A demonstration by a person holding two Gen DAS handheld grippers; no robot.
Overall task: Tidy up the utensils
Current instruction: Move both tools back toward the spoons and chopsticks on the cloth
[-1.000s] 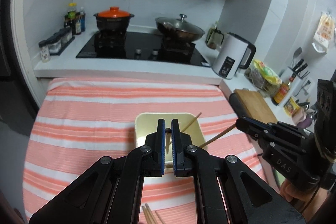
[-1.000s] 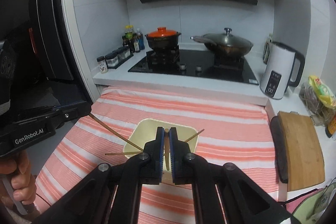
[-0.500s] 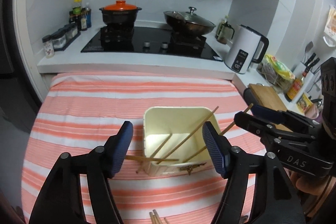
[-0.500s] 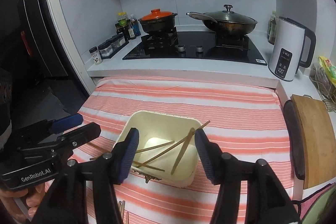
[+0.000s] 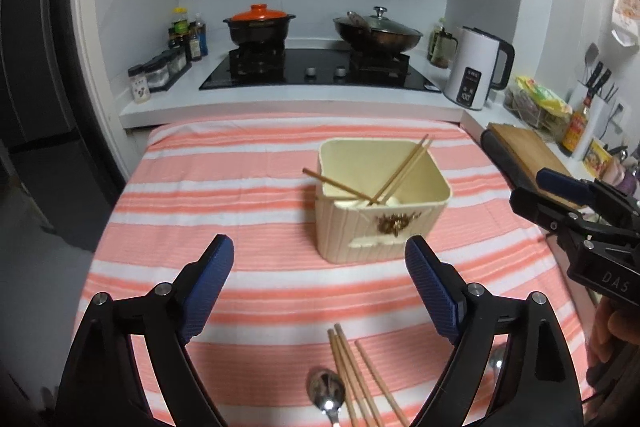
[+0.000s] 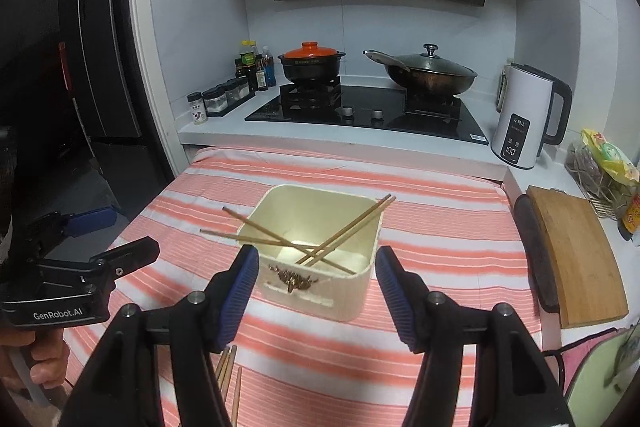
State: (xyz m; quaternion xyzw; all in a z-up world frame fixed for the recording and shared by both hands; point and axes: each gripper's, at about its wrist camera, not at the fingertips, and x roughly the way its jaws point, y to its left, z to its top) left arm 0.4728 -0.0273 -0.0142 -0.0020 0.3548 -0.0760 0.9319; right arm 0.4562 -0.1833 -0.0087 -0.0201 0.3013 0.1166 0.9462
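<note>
- Four wooden chopsticks (image 6: 320, 241) lean crossed inside the cream square plastic holder (image 5: 380, 227), on the striped cloth-covered counter (image 5: 224, 187).
- Left tool (image 5: 320, 291): jaws wide, opening, empty.
- Right tool (image 6: 314, 291): jaws opening, empty.
- Loose wooden chopsticks (image 5: 356, 375) and a steel spoon (image 5: 326, 391) lie at 6 o'clock of the holder.

my jaws carry blue ribbed pads on black arms. the cloth (image 5: 248, 195) over the desk is striped coral-pink and white. the utensil box (image 5: 382, 223) is cream with a small gold ornament in front. the chopsticks (image 5: 404, 169) inside are pale brown wood. the spoon (image 5: 326, 393) is shiny silver.
</note>
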